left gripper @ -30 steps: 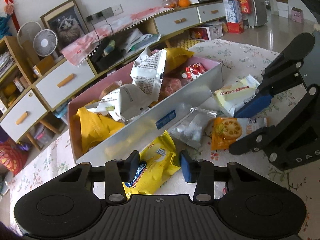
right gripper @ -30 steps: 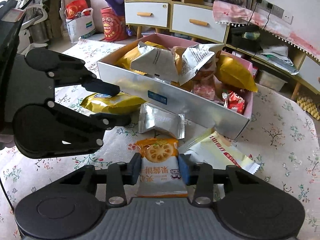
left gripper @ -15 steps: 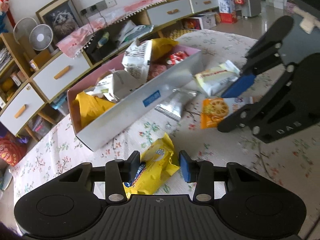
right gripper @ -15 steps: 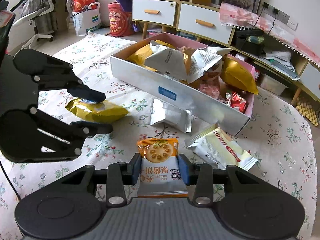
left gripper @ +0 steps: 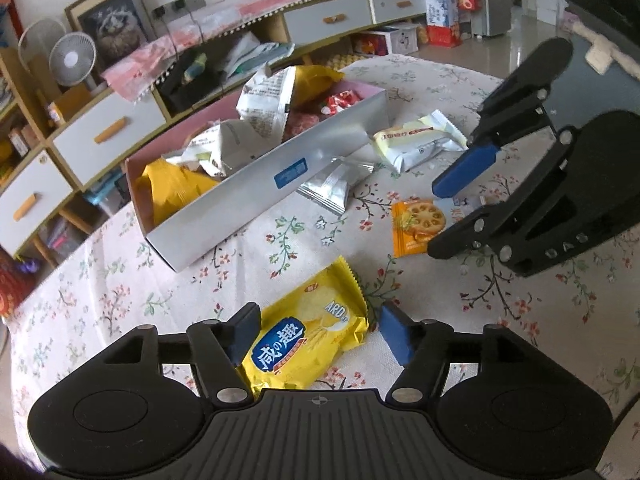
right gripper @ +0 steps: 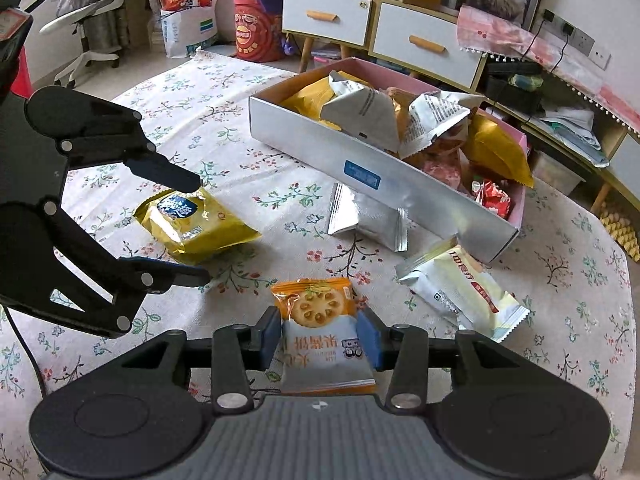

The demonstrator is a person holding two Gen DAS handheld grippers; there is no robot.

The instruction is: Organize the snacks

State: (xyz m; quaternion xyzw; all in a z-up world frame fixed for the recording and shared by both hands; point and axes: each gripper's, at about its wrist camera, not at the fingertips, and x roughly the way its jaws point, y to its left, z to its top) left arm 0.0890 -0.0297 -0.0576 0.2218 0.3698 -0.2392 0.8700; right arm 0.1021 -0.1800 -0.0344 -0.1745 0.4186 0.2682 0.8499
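Your counter [left gripper: 120, 300] is covered with a flowered cloth, and the long silver box [left gripper: 256, 192] on it is heaped with snack bags. Just in front of the box lies a silver packet [right gripper: 366, 220], and near the box's end a cream wrapper [right gripper: 468, 292]. Your left gripper [left gripper: 316, 332] is opening: the yellow cracker bag [left gripper: 308, 340] lies flat on the cloth between the fingers, and the right pad stands clear of it, so it is released. Your right gripper [right gripper: 320, 334] is easing open too, yet its blue pads still touch both sides of the orange biscuit packet [right gripper: 320, 336], which sits between them.
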